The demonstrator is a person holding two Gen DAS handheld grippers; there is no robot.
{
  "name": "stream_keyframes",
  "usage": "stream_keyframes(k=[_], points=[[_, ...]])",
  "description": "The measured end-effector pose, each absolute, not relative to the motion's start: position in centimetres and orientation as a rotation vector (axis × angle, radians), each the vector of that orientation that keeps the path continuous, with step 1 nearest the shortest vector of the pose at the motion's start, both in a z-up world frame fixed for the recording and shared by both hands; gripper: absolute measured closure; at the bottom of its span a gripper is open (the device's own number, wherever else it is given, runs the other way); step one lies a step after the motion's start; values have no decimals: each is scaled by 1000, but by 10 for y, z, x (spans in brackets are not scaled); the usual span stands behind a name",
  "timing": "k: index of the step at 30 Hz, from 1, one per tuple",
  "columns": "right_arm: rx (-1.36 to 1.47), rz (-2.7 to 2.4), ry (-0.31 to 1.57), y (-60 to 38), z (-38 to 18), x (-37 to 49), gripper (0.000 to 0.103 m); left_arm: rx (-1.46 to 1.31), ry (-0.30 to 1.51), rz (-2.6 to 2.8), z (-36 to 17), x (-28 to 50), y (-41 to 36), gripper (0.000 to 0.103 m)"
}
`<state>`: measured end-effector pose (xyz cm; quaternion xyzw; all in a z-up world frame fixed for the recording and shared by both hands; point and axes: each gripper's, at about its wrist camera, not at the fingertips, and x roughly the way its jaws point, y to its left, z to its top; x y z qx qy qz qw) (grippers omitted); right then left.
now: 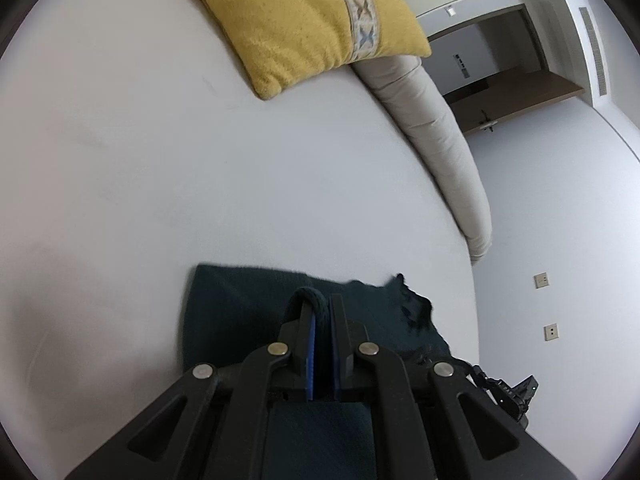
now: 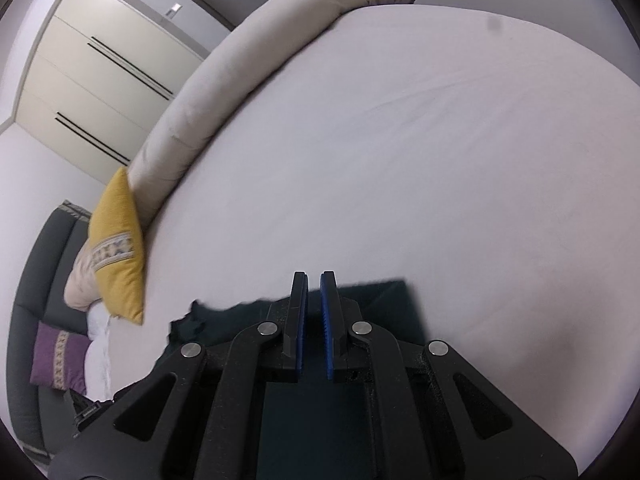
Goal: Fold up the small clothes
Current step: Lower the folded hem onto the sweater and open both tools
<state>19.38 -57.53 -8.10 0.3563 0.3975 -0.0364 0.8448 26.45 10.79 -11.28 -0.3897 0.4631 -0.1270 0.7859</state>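
1. Jaws of the left gripper [image 1: 322, 304] are pinched on a rolled edge of the dark teal knitted garment [image 1: 240, 304], which loops over the tip of one finger; blue pads line the fingers.
2. Jaws of the right gripper [image 2: 314, 280] stand a narrow gap apart with nothing visible between them, hovering above the same dark garment [image 2: 372, 300].
3. That garment lies on the pale white bed sheet [image 1: 180, 180], its far edge straight on one side and ragged on the other; the near part is hidden beneath both grippers' black bodies, so its full shape cannot be made out.
4. A mustard-yellow cushion with a patterned band [image 1: 296, 20] rests well beyond the garment, cut off at the frame's top.
5. A long beige bolster [image 1: 436, 128] runs along the bed's edge.
6. In the right wrist view, a purple cushion [image 2: 60, 356] sits on a dark sofa, partly cropped.
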Motion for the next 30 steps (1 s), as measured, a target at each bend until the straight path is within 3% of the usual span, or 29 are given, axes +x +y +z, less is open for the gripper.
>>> stream_keyframes(k=[4,6,9,11,12,13,16,18,19,24,30], points=[[752,-110,836,-585,-92,211,97,-826,1036,-256,-130,274,100,96],[727,-110,839,-583,-95,214,96,-838,1052,-255,-137,274,102,90],[598,-126,853,-571,-91,212,87,-846,1036,-264,-136,267,106,82],[530,-100,888,-558,-91,218,47,-845,1021,-262,-133,260,110,73],[511,-86,889,-552,-89,220,38,-842,1020,-253,-132,258,110,65],[480,-75,880,-545,-87,222,38,-841,1018,-250,-131,257,111,58],[378,-90,907,-531,-87,232,39,-842,1006,-251,-129,254,113,54],[344,-66,961,-520,-98,242,53,-822,1002,-252,-127,253,111,52],[313,-61,985,-516,-104,246,67,-804,995,-256,-125,251,109,48],[236,-85,972,-511,-108,249,94,-779,960,-280,-120,245,106,36],[143,-95,881,-493,-84,235,97,-848,912,-307,-123,234,113,35]])
